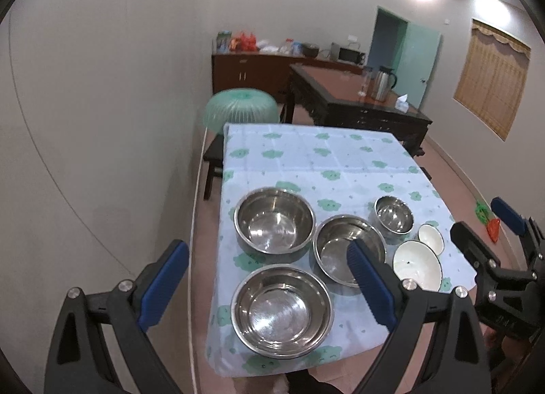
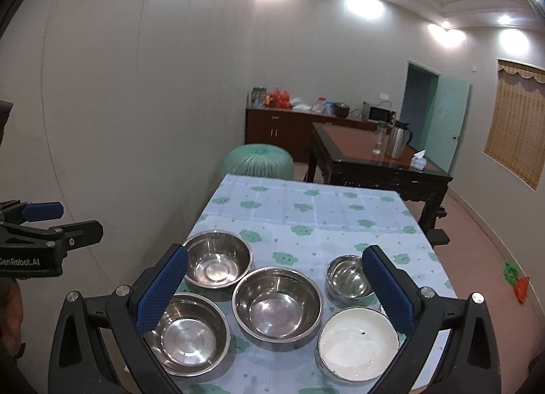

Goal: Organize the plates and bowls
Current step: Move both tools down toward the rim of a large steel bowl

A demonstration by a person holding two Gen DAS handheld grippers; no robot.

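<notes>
Both tongs are hanging above the near end of the table (image 2: 306, 203), and neither is carrying anything: the left gripper (image 1: 269, 278) is gaping wide over the nearest steel bowl (image 1: 282, 310), and the right gripper (image 2: 275, 286) is spread just as wide, framing the middle steel bowl (image 2: 277, 303). Ahead of the left tongs the deep steel bowl (image 1: 275, 220) is sitting furthest back; off toward the right tongs the small steel bowl (image 1: 394, 214), the larger white bowl (image 1: 417, 264) and the little white bowl (image 1: 431, 238) are clustering together. The steel ones are gleaming, thin-walled, likely light but slick, so pinching a rim looks the surest grip. The white pair look ceramic, probably heavier and chippable; they will want a gentle rim grip and soft nesting, big ones first.
</notes>
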